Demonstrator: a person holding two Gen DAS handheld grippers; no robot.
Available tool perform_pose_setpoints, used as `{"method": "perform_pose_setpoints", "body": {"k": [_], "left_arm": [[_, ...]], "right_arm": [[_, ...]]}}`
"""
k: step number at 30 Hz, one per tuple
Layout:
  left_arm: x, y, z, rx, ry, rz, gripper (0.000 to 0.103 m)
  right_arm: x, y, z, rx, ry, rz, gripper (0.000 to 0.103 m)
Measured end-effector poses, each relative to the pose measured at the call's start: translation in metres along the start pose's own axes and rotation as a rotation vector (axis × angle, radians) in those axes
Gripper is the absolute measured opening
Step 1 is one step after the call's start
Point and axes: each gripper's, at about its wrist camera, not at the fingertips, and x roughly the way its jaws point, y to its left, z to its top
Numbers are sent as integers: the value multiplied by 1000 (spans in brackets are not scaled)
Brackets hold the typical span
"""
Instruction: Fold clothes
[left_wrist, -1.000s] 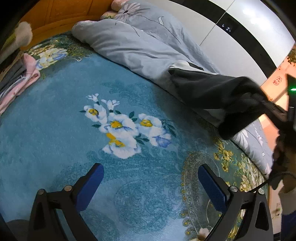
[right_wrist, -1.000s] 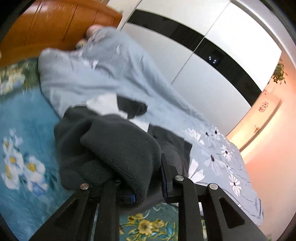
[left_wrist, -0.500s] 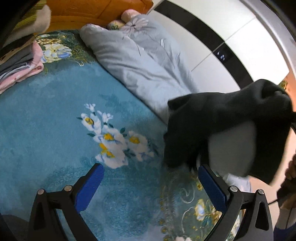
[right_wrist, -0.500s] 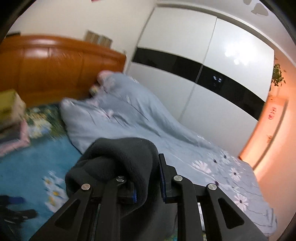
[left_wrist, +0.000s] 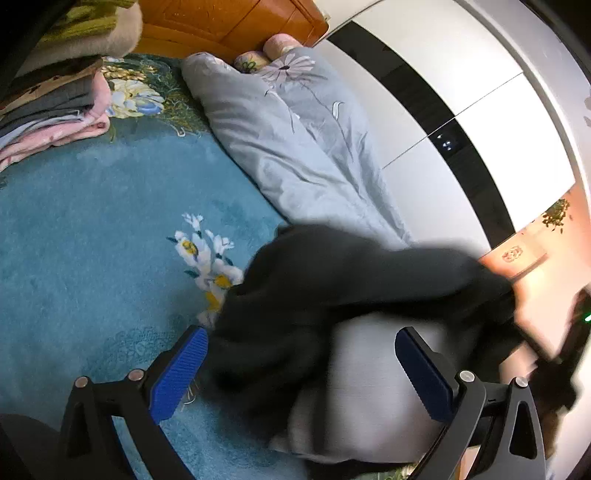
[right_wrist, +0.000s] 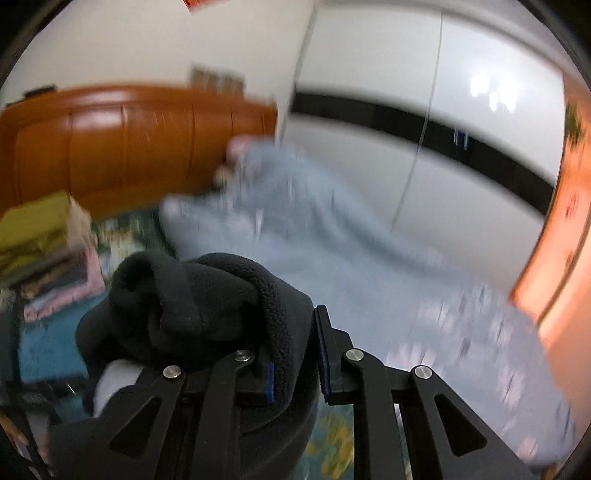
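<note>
A dark grey fleece garment (right_wrist: 207, 306) with a pale lining bunches over my right gripper (right_wrist: 297, 363), whose blue pads are shut on a fold of it. In the left wrist view the same fleece garment (left_wrist: 332, 295) hangs blurred above the blue floral bedspread (left_wrist: 92, 240), its pale lining (left_wrist: 369, 387) showing low down. My left gripper (left_wrist: 303, 373) stands open, blue pads wide apart, the hanging cloth filling the space ahead between them. Whether its pads touch the cloth I cannot tell.
A grey flowered quilt (left_wrist: 295, 140) lies rolled along the bed's far side. Folded clothes (left_wrist: 51, 110) are stacked at the upper left, in front of an orange wooden headboard (left_wrist: 229, 26). A white wardrobe (left_wrist: 461, 110) with a black band stands behind.
The right gripper has lifted the fleece off the quilt and swung it toward the left gripper. The garment now fills the lower middle of the left wrist view. The left gripper stayed open.
</note>
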Motion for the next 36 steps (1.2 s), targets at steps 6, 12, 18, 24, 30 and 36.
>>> {"method": "perform_pose_setpoints", "body": {"k": [6,12,18,24,30,36], "left_arm": [[4,2,-4,-15,27,8,103],[8,7,-4,-52,47,11,103],[17,18,-6,-128,110,6,103],[36,13,-8,-103,166,85,103],[47,12,-13,-75,213,103,103],[46,22,-16,-149,214,73,103]], "right_arm": [[60,27,-84,-132,236,-90,18],[48,13,-99,-136,232,-113,18],[0,-22,-86,-43,183,-84,53],[-41,-39,-84,-3,133,-101,61],[-20,-9,-91,91,215,60,61],[7,50,-97,4,280,147,61]]}}
